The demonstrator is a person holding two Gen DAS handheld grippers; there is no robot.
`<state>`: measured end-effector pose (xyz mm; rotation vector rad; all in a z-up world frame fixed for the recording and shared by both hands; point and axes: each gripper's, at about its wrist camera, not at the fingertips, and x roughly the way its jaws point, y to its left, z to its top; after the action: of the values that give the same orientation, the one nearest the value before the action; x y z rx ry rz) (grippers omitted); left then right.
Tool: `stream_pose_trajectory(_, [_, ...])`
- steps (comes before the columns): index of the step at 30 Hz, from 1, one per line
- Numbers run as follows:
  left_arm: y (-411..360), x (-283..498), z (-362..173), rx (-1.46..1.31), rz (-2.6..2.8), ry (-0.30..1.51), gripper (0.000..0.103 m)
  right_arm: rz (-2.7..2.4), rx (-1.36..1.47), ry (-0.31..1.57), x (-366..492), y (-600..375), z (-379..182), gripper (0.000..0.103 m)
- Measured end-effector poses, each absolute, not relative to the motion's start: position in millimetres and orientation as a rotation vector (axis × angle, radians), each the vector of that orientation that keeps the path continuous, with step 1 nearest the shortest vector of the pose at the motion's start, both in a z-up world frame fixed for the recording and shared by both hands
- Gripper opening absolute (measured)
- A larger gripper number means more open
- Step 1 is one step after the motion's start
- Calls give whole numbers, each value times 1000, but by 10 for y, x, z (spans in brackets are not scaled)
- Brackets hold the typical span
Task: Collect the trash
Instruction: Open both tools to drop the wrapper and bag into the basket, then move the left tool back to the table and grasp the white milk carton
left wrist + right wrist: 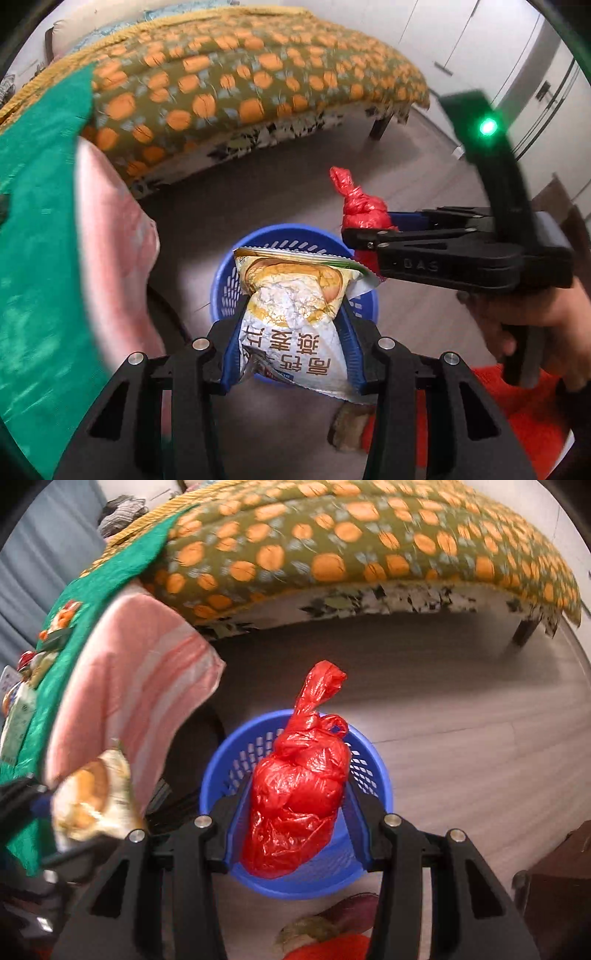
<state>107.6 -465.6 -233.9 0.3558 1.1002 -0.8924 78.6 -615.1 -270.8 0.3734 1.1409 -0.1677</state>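
Left gripper (293,325) clamps a crumpled snack wrapper (291,317) between blue pads, long axis running away from the camera, torn top edge pointing forward over the blue mesh wastebasket (225,280). Chinese print on the wrapper reads upside down, not legible enough to transcribe. Right gripper (295,805) is closed on a knotted red plastic bag (299,794), long axis forward, knot tip pointing away, above the same basket (369,771). "DAS" is embossed on the right gripper's side. Beyond: bed with orange-patterned quilt (236,85).
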Motion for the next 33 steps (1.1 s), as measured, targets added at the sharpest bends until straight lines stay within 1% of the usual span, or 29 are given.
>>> stream_pose_trajectory(3, [-4810, 1147, -2571, 362, -883, 1117, 47, -165, 423, 1150, 832, -6308, -2867, 48])
stream_pose_trajectory(4, [-4851, 1160, -2637, 363, -871, 1121, 49, -167, 432, 1151, 859, -6351, -2905, 50])
stream_pose_trajectory(5, [-4867, 1184, -2700, 362, -865, 1122, 51, -164, 442, 1151, 881, -6393, -2947, 58])
stream_pose_trajectory(6, [-4903, 1219, -2767, 356, -864, 1120, 58, -160, 450, 1149, 902, -6422, -2975, 61])
stream_pose_trajectory(7, [-4903, 1240, -2805, 352, -862, 1113, 64, -159, 456, 1147, 919, -6450, -2992, 63])
stream_pose_trajectory(9, [-4954, 1296, -2873, 343, -854, 1099, 70, -155, 483, 1133, 931, -6504, -3005, 65])
stream_pose_trajectory(11, [-4990, 1331, -2896, 328, -847, 1098, 72, -160, 501, 1116, 926, -6552, -2973, 67])
stream_pose_trajectory(14, [-4940, 1326, -2784, 277, -871, 1078, 77, -174, 469, 1070, 902, -6564, -2825, 71])
stream_pose_trajectory(17, [-4836, 1195, -2484, 251, -903, 1001, 87, -186, 427, 1007, 862, -6523, -2596, 76])
stream_pose_trajectory(19, [-4698, 1071, -2217, 219, -930, 932, 98, -196, 401, 959, 822, -6472, -2409, 78])
stream_pose_trajectory(20, [-4606, 1000, -2077, 199, -939, 895, 98, -202, 378, 923, 791, -6424, -2277, 82])
stream_pose_trajectory(23, [-4323, 797, -1742, 151, -982, 845, 98, -221, 332, 823, 713, -6249, -1945, 88])
stream_pose_trajectory(28, [-3718, 540, -1449, 141, -1013, 818, 98, -214, 266, 709, 661, -5751, -1527, 89])
stream_pose_trajectory(33, [-2904, 596, -1373, 163, -910, 785, 98, -156, 242, 671, 580, -5083, -1403, 90])
